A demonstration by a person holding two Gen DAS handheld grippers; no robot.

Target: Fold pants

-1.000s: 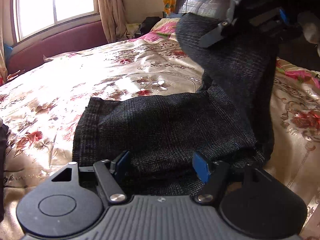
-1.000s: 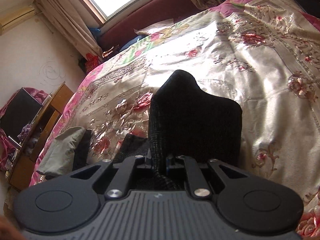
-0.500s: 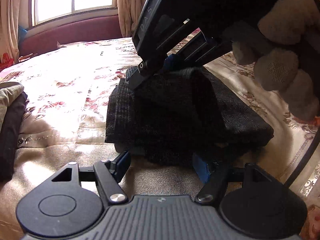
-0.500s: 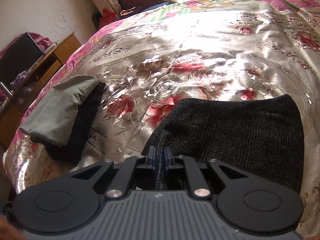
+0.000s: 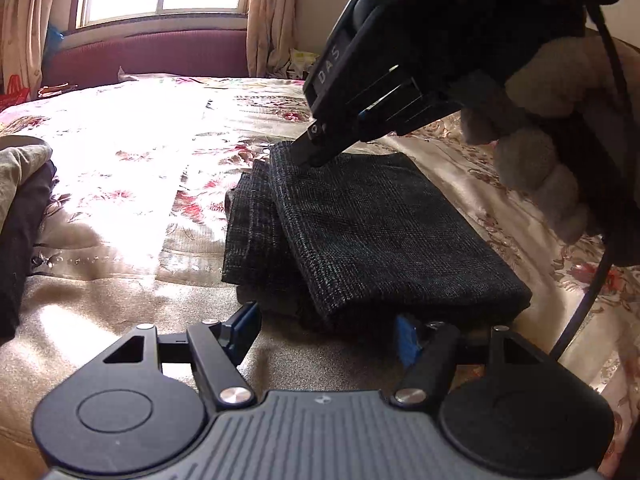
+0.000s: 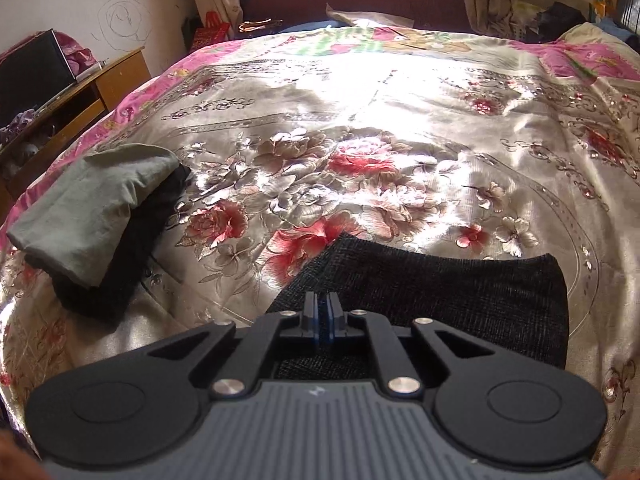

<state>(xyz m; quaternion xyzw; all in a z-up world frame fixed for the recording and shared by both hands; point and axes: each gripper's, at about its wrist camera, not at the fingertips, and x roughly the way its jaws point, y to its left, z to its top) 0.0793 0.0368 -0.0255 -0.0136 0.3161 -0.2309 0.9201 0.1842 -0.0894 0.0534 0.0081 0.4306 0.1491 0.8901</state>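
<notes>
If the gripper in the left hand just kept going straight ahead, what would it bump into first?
Most likely the near folded edge of the dark pants. The left gripper stands open right before it, with only a strip of bedspread between, though the depth is hard to judge.

Pants' (image 6: 440,300) near edge behind claw (image 6: 322,308)

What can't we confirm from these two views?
- Right tool pads: whether fabric remains between them; tips too tight, own body hides the base in the right wrist view.
- Pants near edge: left tool covers it.
- Clothes pile: cut off at left wrist view's edge.
</notes>
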